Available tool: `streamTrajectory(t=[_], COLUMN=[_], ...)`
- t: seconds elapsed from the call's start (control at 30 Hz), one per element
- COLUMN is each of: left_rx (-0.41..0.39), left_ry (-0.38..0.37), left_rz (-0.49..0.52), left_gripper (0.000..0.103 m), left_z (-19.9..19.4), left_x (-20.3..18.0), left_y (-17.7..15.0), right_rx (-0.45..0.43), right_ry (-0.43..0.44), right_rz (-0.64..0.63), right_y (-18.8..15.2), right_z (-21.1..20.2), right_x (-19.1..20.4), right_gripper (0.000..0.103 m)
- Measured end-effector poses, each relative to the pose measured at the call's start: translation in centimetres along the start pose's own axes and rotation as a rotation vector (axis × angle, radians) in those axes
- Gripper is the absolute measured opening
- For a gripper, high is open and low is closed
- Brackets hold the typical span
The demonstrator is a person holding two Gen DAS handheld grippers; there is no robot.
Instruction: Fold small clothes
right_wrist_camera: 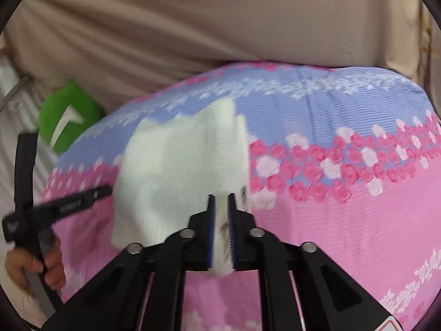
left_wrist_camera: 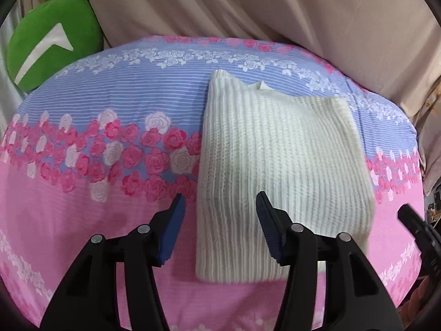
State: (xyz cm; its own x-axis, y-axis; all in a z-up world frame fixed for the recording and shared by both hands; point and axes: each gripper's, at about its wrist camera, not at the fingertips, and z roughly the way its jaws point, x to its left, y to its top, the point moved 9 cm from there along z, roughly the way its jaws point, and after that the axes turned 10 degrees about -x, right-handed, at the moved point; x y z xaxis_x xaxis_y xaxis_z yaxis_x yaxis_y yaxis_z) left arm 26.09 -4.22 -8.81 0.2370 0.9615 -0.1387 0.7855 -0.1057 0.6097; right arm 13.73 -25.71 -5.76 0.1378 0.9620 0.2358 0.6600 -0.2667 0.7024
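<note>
A white ribbed knit garment [left_wrist_camera: 278,149] lies folded into a rough rectangle on the floral bedsheet [left_wrist_camera: 82,220]. My left gripper [left_wrist_camera: 220,195] hovers open above its near left corner. One blue pad is over the sheet, the other over the knit, and neither presses on it. My right gripper [right_wrist_camera: 220,197] is shut on the near edge of the white knit garment [right_wrist_camera: 179,171], and a strip of fabric shows between its blue pads. That view is blurred. The right gripper's black body [left_wrist_camera: 416,226] shows at the right edge of the left wrist view.
A green cushion [left_wrist_camera: 52,41] with a white mark rests at the bed's far left. Beige draped cloth [left_wrist_camera: 248,8] hangs behind the bed. In the right wrist view a hand [right_wrist_camera: 30,264] holds the left gripper's handle at the lower left.
</note>
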Motion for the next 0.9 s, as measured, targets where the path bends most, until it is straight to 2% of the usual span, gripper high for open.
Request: streamTrajectory(t=[0.07,0.13,0.17,0.23,0.3,0.33,0.4,0.43,0.47,0.53,0.6,0.7,0.77,0.8,0.9], left_rx=[0.043,0.105,0.143,0.152,0.124,0.117,0.128,0.131,0.128,0.123,0.112,0.119,0.115,0.113,0.112], left_ry=[0.000,0.015,0.041,0.056,0.063,0.073,0.091,0.092,0.100,0.113,0.120,0.136,0.146,0.148,0.153], left_rz=[0.015,0.035,0.045,0.039,0.030,0.036,0.041,0.033,0.031,0.045,0.054,0.059,0.058,0.057,0.062], left_gripper=[0.052,0.051,0.051,0.051,0.052,0.052,0.052,0.052,0.052,0.052,0.050,0.050,0.050,0.052,0.052], left_z=[0.4,2.2,3.5,4.0,3.1,3.0,3.4,3.6,3.5,2.9,2.2,2.1,1.9,1.8,1.7], left_x=[-0.3,-0.5,-0.3,0.1,0.5,0.7,1.1,1.2,1.2,1.0,0.8,0.6,0.4,0.3,0.5], left_y=[-2.1,-4.6,-6.1,-6.9,-6.6,-6.7,-7.2,-7.3,-7.3,-7.1,-7.2,-7.7,-7.9,-8.1,-8.3], right_rx=[0.078,0.165,0.187,0.151,0.080,0.073,0.149,0.201,0.201,0.109,0.052,0.086,0.169,0.185,0.169], right_ry=[-0.001,-0.086,-0.130,-0.158,-0.116,-0.104,-0.102,-0.142,-0.158,-0.099,-0.046,-0.007,-0.073,-0.104,-0.093], right_rz=[-0.088,-0.142,-0.131,-0.083,-0.074,-0.080,-0.093,-0.104,-0.097,-0.068,-0.102,-0.188,-0.236,-0.236,-0.147], right_y=[-2.7,-5.7,-6.5,-5.2,-3.7,-3.6,-5.4,-6.8,-6.9,-5.3,-3.7,-4.1,-6.1,-6.6,-6.2], right_z=[1.7,4.7,6.0,5.0,3.2,3.0,4.8,5.8,5.6,2.9,0.9,2.3,5.5,6.4,6.6], right_x=[1.0,-0.2,-1.4,-2.4,-1.9,-1.7,-2.0,-2.7,-2.9,-1.7,0.5,2.6,1.4,0.3,-1.2], right_gripper=[0.000,0.000,0.000,0.000,0.000,0.000,0.000,0.000,0.000,0.000,0.000,0.000,0.000,0.000,0.000])
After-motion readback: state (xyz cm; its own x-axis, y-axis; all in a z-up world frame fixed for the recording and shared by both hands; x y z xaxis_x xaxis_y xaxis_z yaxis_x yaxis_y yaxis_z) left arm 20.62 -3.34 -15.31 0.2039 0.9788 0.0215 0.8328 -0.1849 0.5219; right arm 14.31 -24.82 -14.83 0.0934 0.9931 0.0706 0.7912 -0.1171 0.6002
